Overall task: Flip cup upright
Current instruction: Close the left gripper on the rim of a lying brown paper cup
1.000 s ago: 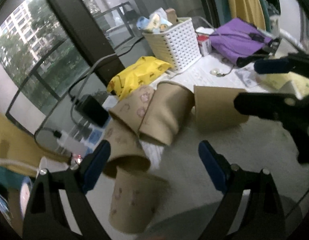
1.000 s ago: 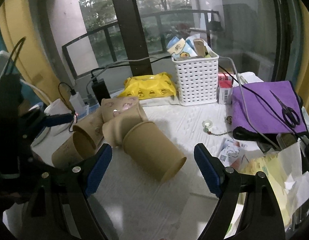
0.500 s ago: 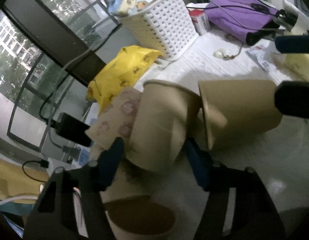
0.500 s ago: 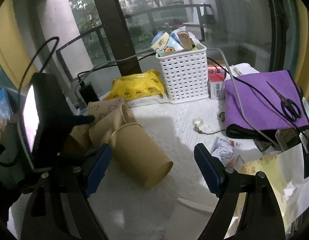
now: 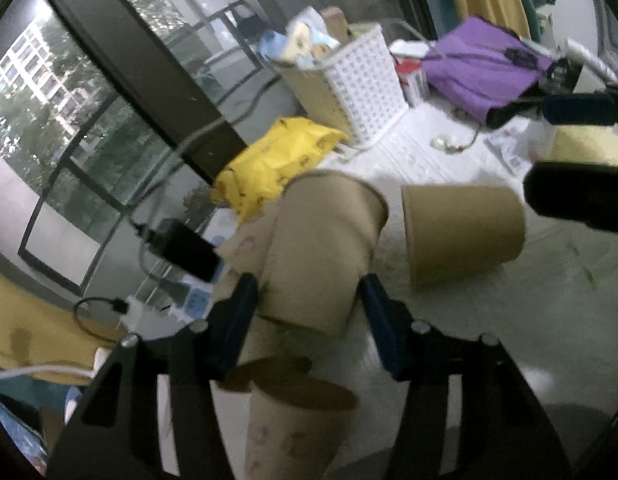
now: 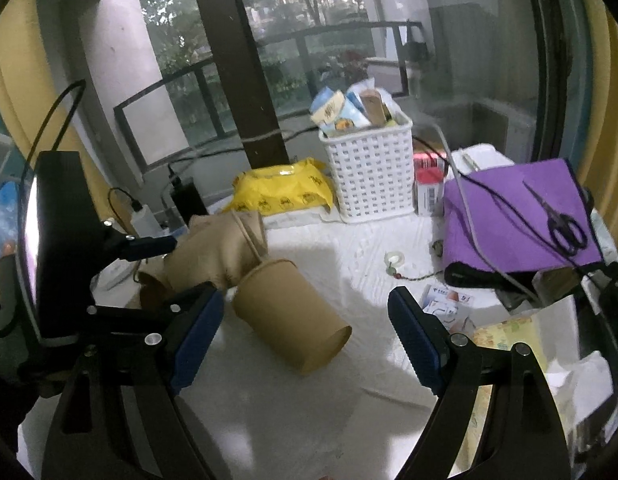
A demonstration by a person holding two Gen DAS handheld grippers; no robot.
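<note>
In the left wrist view, the left gripper (image 5: 307, 300) has its blue-padded fingers (image 5: 241, 300) on either side of a plain tan paper cup lying on its side (image 5: 321, 248), the pads at or very near the cup's walls near its closed base; blur hides whether they truly press, so the grip reads as closing on it rather than firm. The cup's long axis runs away from the gripper, rim at the far end and tilted upward, so the coming turn would likely swing that rim skyward. A second tan paper cup (image 5: 461, 232) lies on its side just to the right, base toward the first, and a printed cup (image 5: 293, 432) sits below the fingers. In the right wrist view, the right gripper (image 6: 305, 336) hangs wide open with nothing between its pads, the second cup (image 6: 293, 316) lying in front of it on the white cloth-covered table (image 6: 349, 248). The gripped cup (image 6: 217, 252) is at the far left, so the left hand is clearly nearer.
</note>
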